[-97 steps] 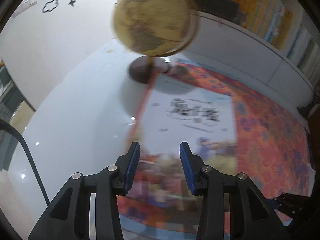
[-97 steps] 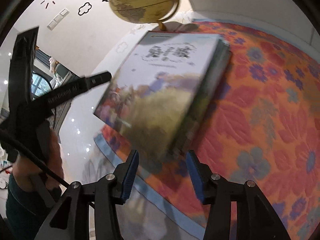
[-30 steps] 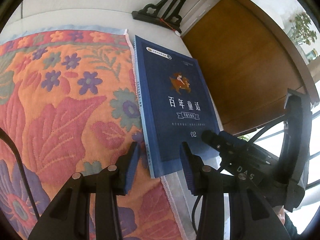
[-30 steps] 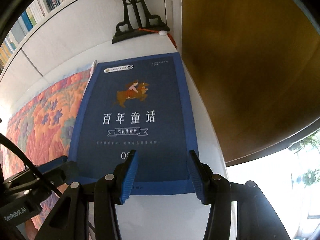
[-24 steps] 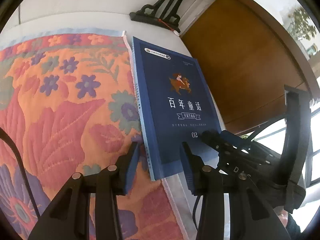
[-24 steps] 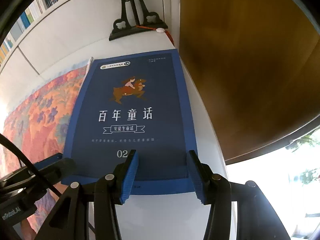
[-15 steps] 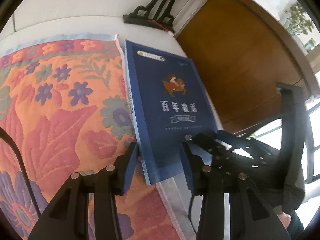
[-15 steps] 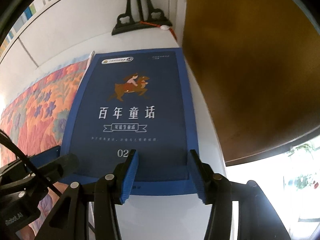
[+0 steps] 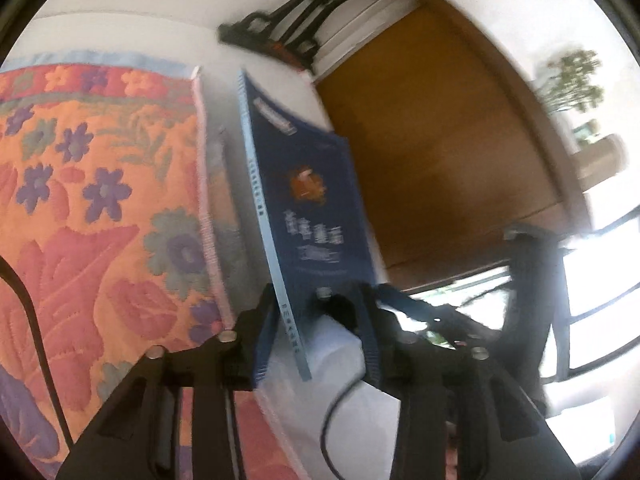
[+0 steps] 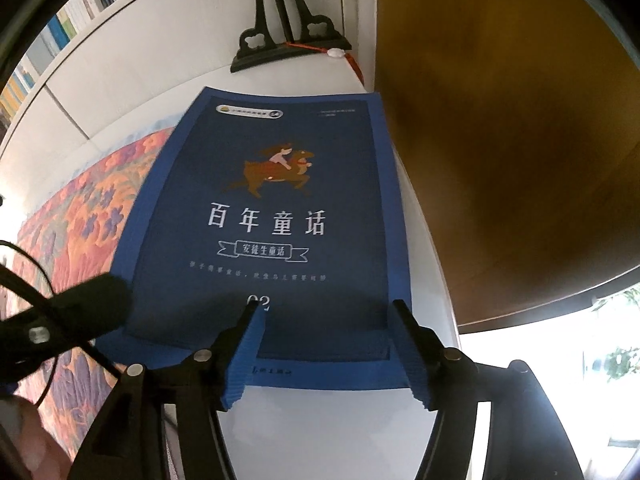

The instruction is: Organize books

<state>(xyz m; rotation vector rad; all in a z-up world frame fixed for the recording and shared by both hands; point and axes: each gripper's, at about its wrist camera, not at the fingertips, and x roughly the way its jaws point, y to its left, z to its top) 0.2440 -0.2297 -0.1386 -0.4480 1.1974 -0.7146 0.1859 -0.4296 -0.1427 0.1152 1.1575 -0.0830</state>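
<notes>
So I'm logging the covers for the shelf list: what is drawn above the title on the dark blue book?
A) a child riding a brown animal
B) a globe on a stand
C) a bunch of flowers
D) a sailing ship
A: in the right wrist view the dark blue book shows a small figure riding a brown running animal above the white title.

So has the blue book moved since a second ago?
Yes. The blue book has tipped up off the floral cloth: its spine edge, which overlapped the cloth a second ago, now stands raised and clear of it.
</notes>
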